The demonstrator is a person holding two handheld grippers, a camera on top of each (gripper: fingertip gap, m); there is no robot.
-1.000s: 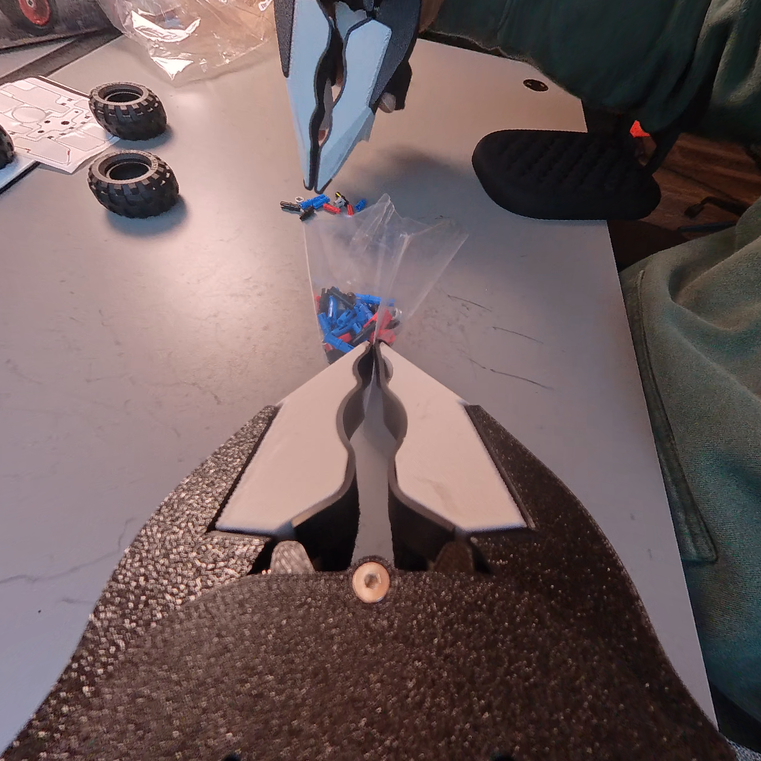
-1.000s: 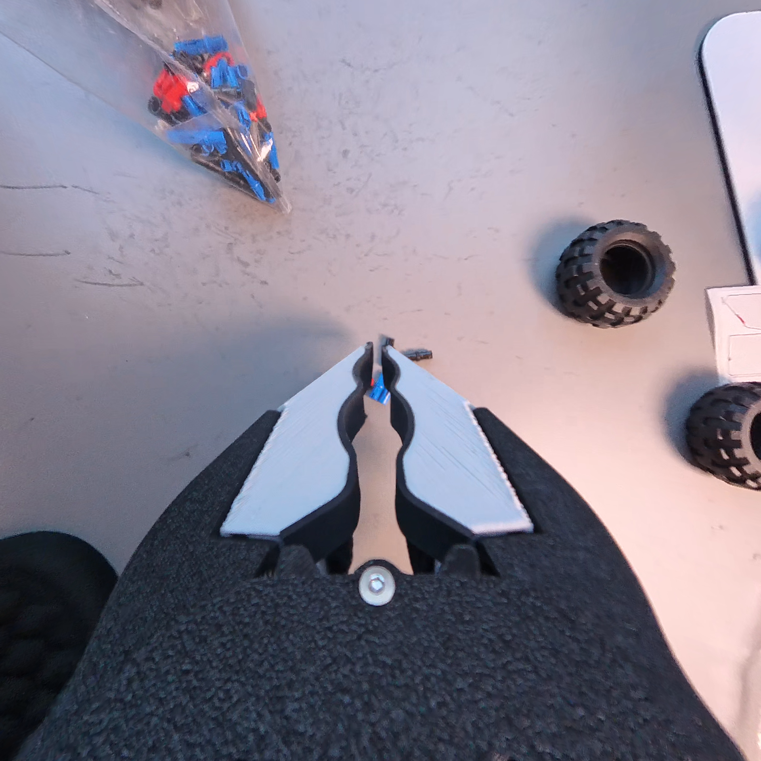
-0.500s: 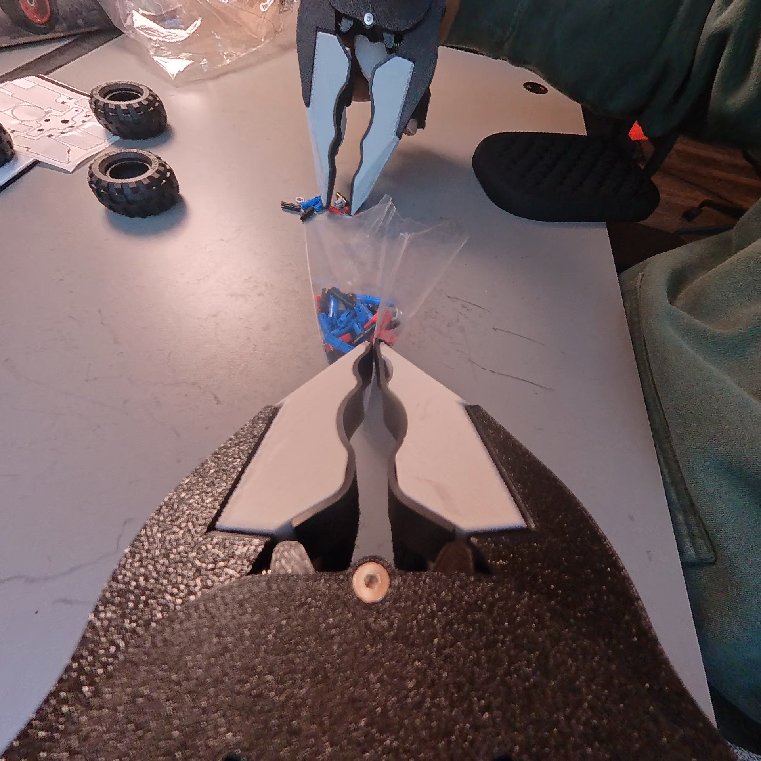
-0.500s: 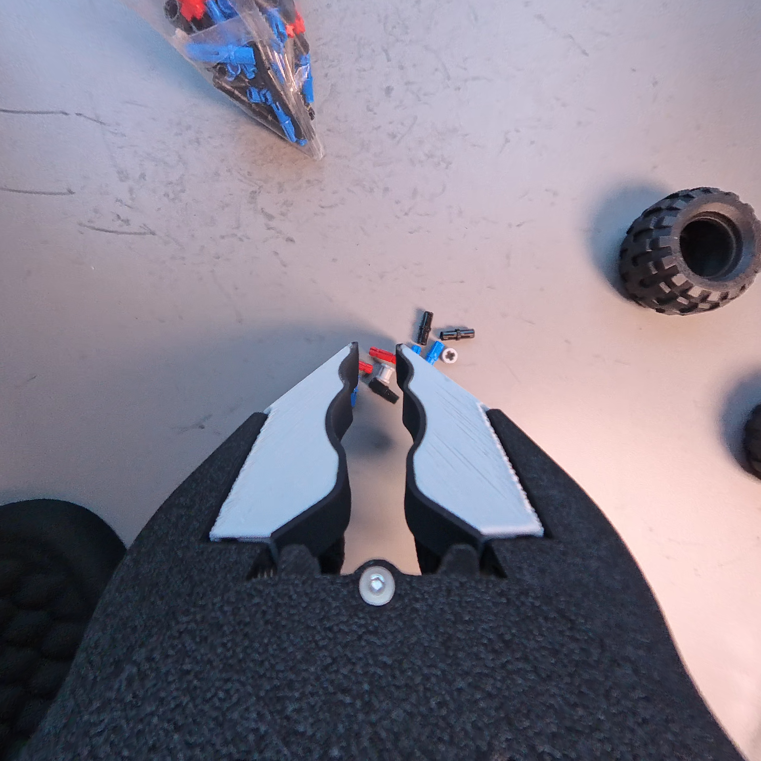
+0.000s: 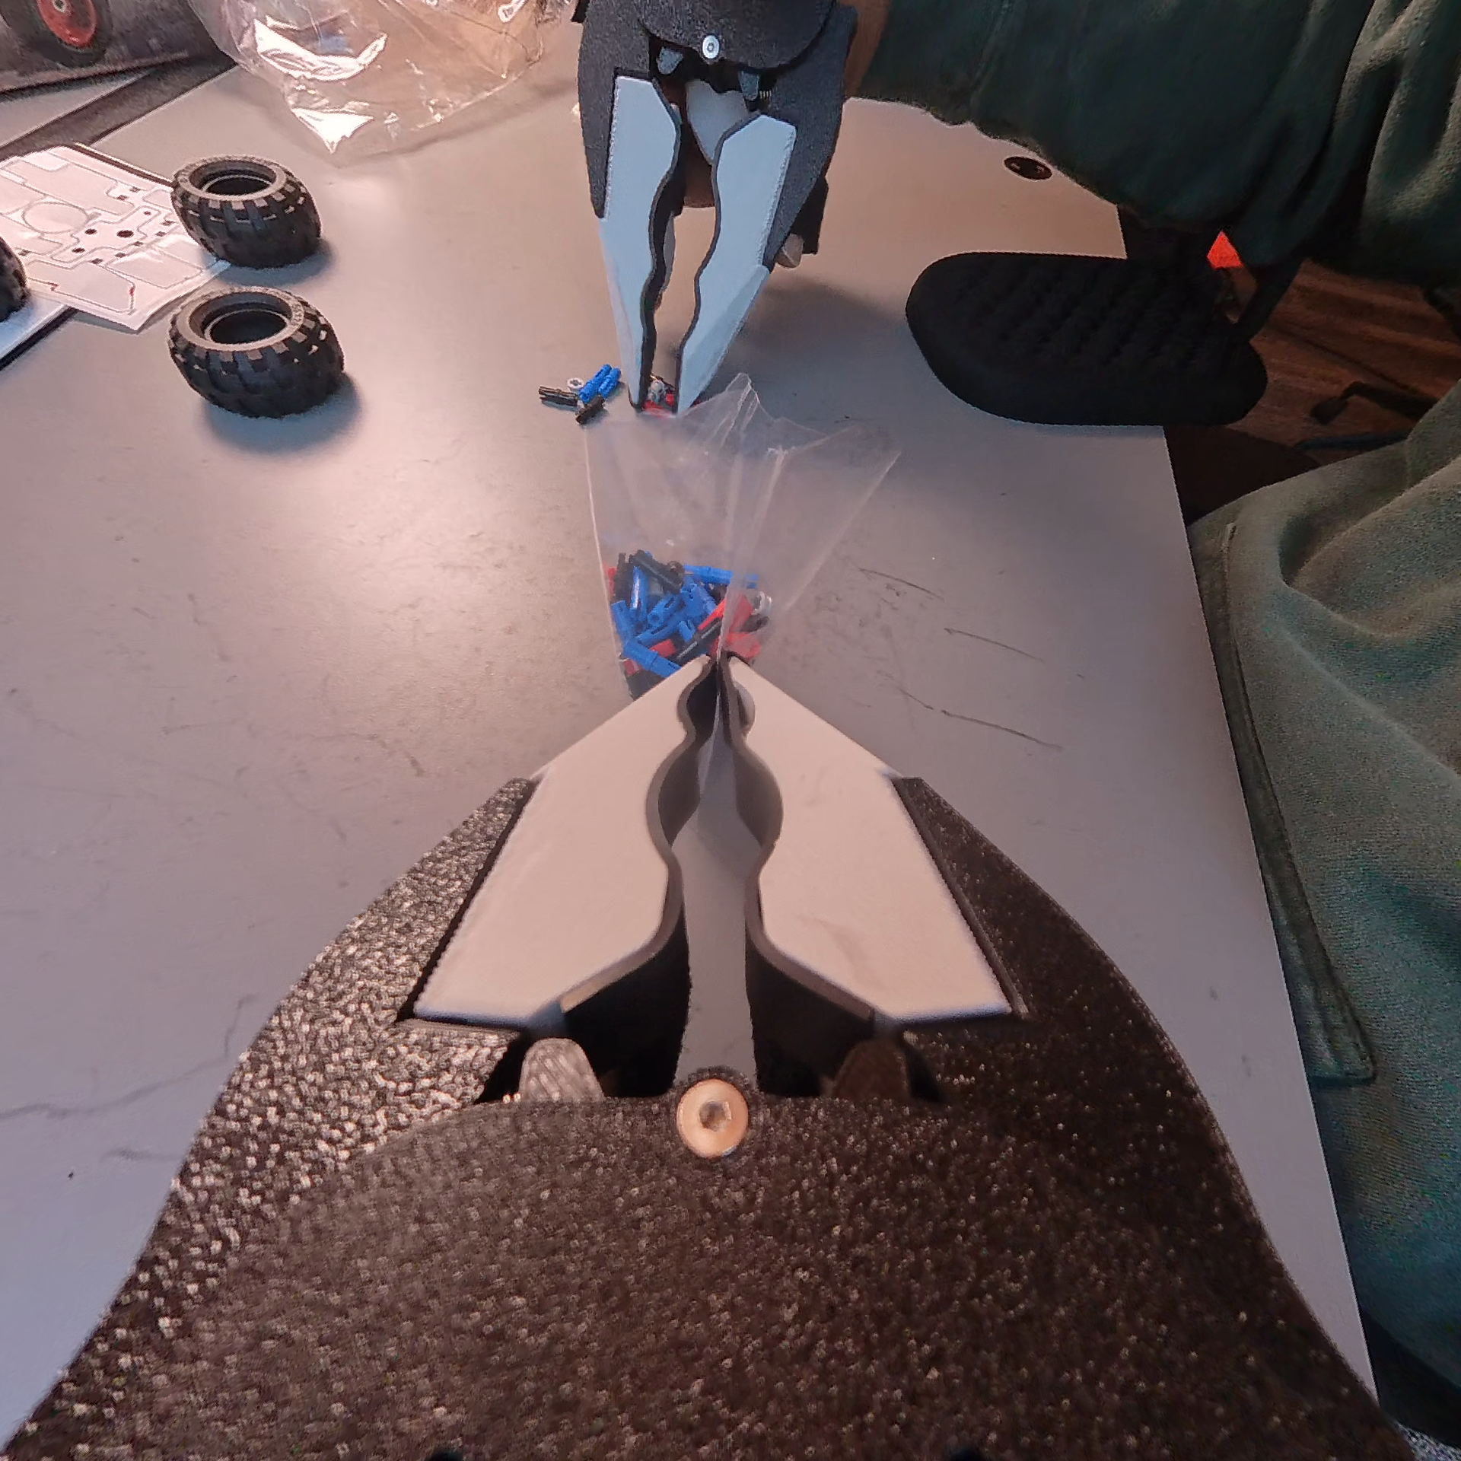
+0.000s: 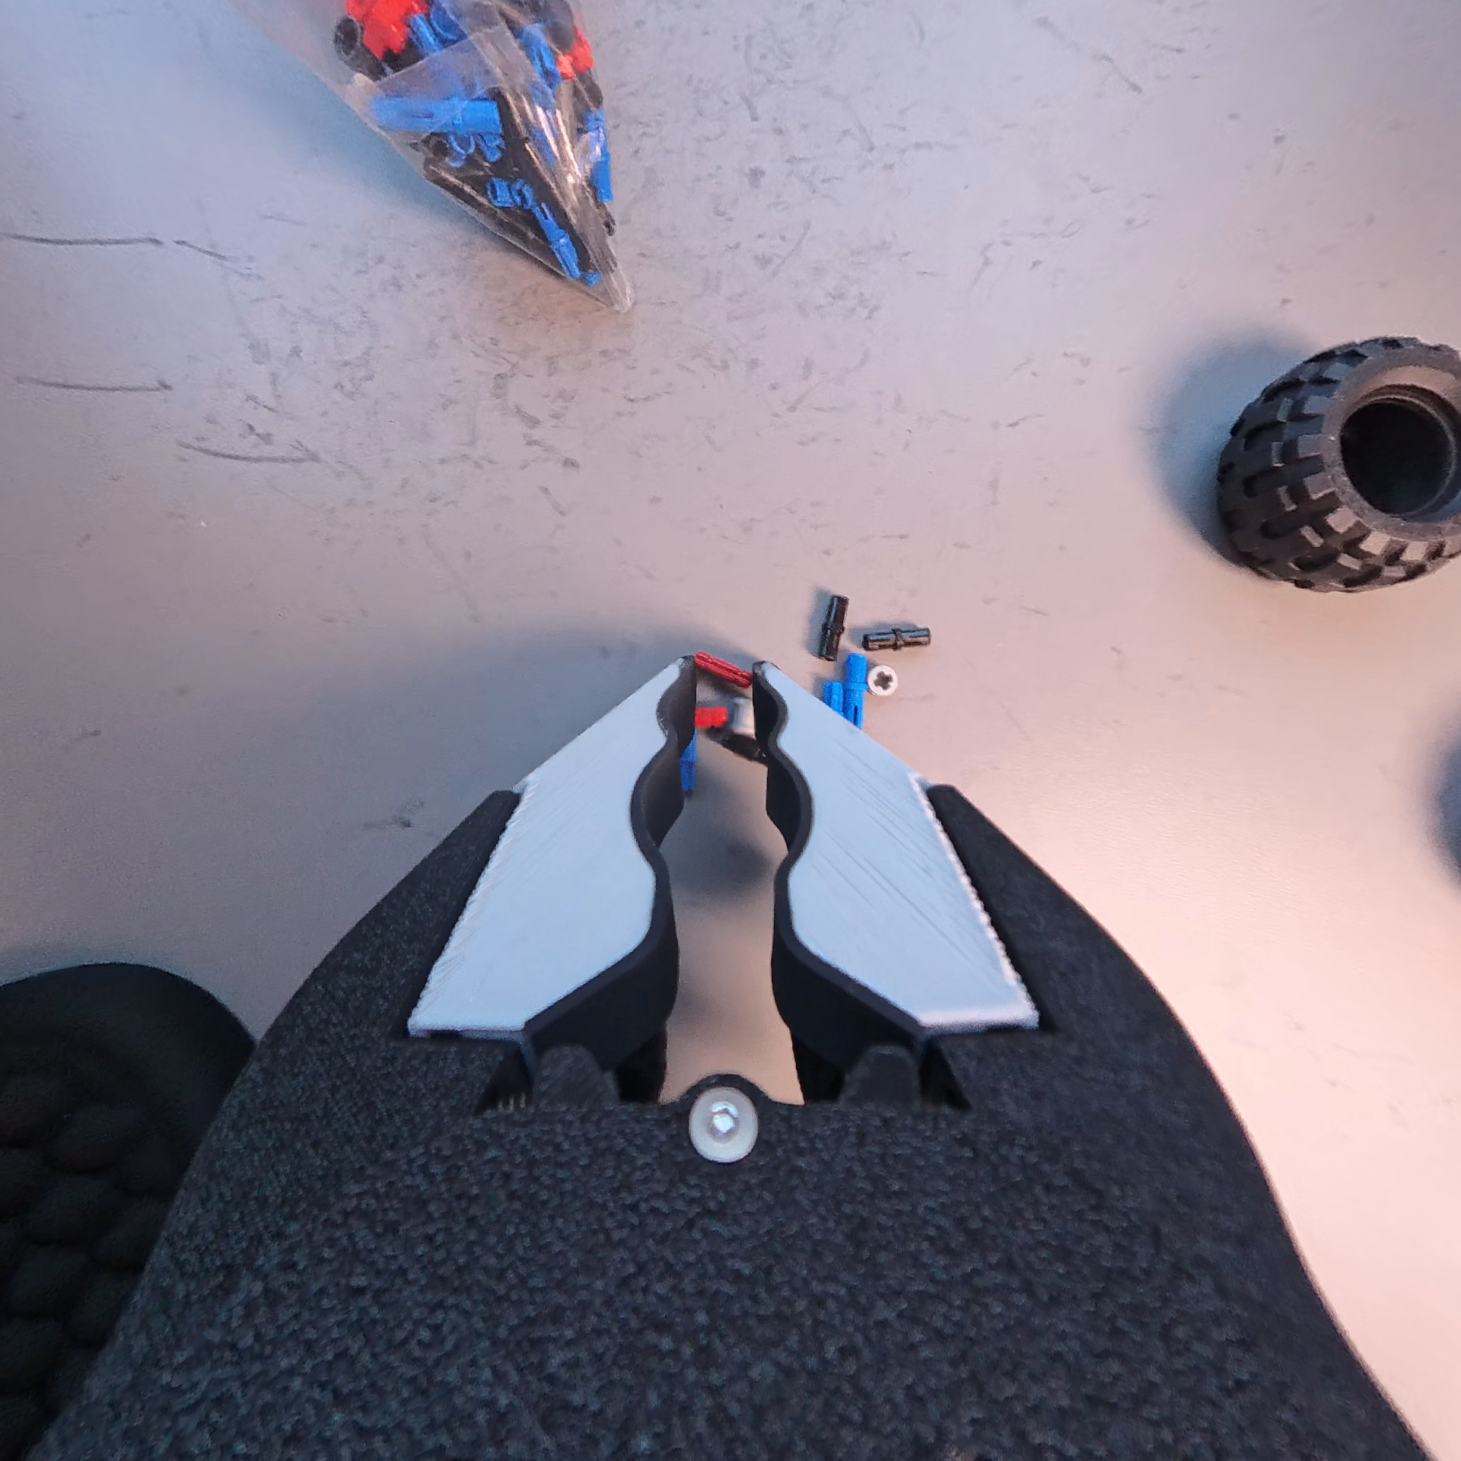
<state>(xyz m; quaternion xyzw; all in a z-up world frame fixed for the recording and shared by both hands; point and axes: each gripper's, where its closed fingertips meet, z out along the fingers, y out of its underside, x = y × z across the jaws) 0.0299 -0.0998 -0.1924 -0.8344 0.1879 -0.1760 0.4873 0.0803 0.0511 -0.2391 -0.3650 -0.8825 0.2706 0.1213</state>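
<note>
Left hand-held gripper: pinches the clear bag of small pegs.
Right hand-held gripper: spread a little over loose pegs on the counter.
Tyre: off to the side.

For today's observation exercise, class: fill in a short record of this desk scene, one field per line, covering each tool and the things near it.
Surface: scuffed grey table
Left tool: shut on clear plastic bag of small blue, red and black pins
Right tool: open, tips down around loose red pins
Beside right tool: black pins, blue pins
Farther off: black knobbly rubber tyres
</note>
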